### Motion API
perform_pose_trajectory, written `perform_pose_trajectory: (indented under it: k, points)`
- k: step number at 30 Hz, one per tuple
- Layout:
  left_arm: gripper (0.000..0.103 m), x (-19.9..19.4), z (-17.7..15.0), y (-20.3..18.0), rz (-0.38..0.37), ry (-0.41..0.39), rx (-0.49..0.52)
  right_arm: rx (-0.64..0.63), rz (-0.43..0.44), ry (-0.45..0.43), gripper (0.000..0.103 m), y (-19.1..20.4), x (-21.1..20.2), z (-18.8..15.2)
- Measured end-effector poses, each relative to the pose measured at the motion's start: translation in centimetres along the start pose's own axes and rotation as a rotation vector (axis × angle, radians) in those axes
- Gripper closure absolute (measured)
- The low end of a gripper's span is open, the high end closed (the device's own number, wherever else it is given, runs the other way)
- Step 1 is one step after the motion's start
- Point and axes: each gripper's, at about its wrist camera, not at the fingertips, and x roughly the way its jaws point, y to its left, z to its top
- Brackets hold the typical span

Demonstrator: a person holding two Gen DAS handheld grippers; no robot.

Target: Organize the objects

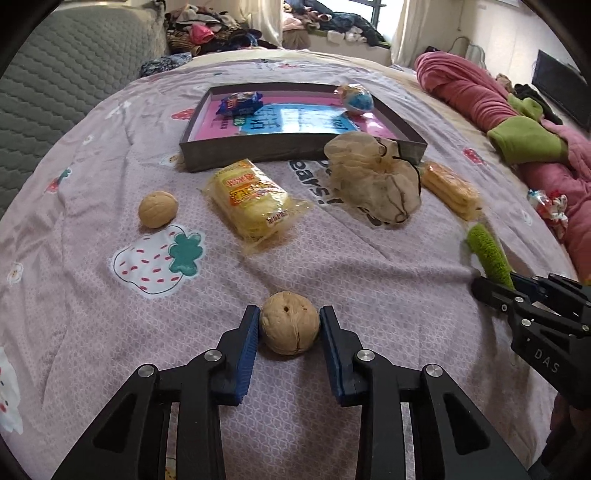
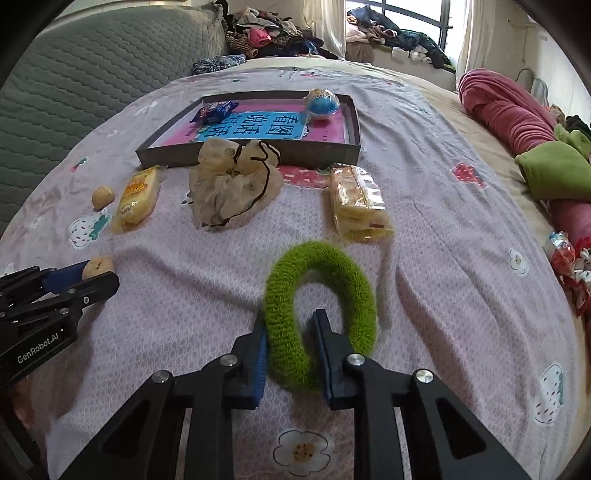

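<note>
My left gripper is shut on a walnut near the front of the bed; both also show at the left of the right wrist view. My right gripper is shut on the near side of a fuzzy green ring, its tip visible in the left wrist view. A dark shallow box at the back holds a blue snack pack and a blue ball-shaped packet. A second walnut, a yellow cake packet, a crumpled beige bag and a wafer packet lie before the box.
A pink blanket roll with a green cushion runs along the right edge. A red-white wrapped sweet lies beside it. A grey quilted headboard stands on the left. Piled clothes lie beyond the bed.
</note>
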Motion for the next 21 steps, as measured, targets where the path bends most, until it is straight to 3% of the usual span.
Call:
perform_pose_trajectory:
  k: [5,21]
  points:
    - [0.069,-0.2,0.0,0.1,-0.008,-0.002,-0.012,0.022,0.046,-0.010,0.085,-0.4,-0.7,-0.1]
    - [0.069,-3.7,0.8,0.6,-0.020,-0.060,-0.023,0.019,0.053,-0.069,0.085,0.0,-3.7,0.4]
